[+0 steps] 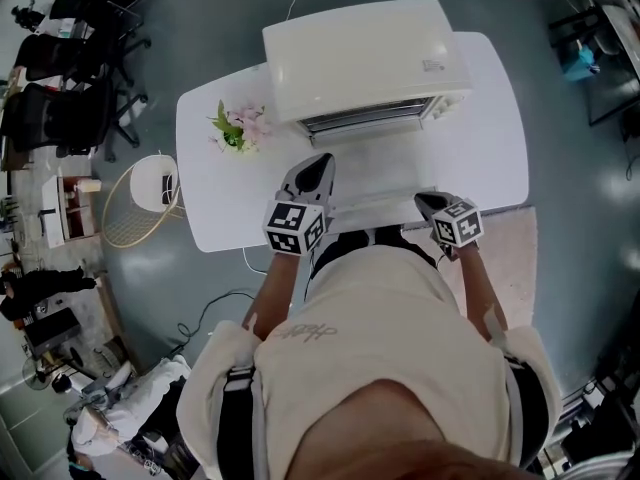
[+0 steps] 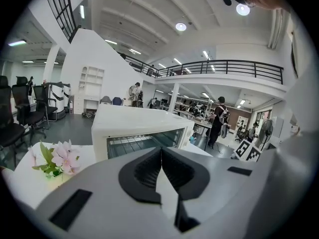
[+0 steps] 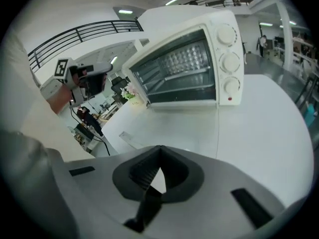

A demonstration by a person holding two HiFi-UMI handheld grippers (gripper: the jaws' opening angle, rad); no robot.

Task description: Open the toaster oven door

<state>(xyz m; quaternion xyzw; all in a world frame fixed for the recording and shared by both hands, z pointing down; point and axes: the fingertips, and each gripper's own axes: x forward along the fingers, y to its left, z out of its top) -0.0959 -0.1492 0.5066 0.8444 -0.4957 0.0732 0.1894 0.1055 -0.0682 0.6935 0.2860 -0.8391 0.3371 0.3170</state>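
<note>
Toaster oven (image 1: 365, 63) on the white table (image 1: 490, 148), flowers (image 1: 238, 128) just left of it, left gripper (image 1: 319, 166) and right gripper (image 1: 428, 202) out front.

The toaster oven (image 1: 365, 58) is a cream-white box with rounded corners. It stands upright on the far part of the white worktop (image 1: 490, 148), in the upper centre of the head view, with its front turned toward the lower edge of the frame. Its door (image 1: 372, 168) is open, swung down on its bottom hinge and lying nearly flat just over the worktop in front of the oven. It is a clear pane through which the white surface shows. The open cavity shows a wire rack (image 3: 184, 76) and shiny metal walls. Three round white knobs (image 3: 230, 61) run in a column down the right side of the front, with a small red lamp (image 3: 230, 99) beneath them.
</note>
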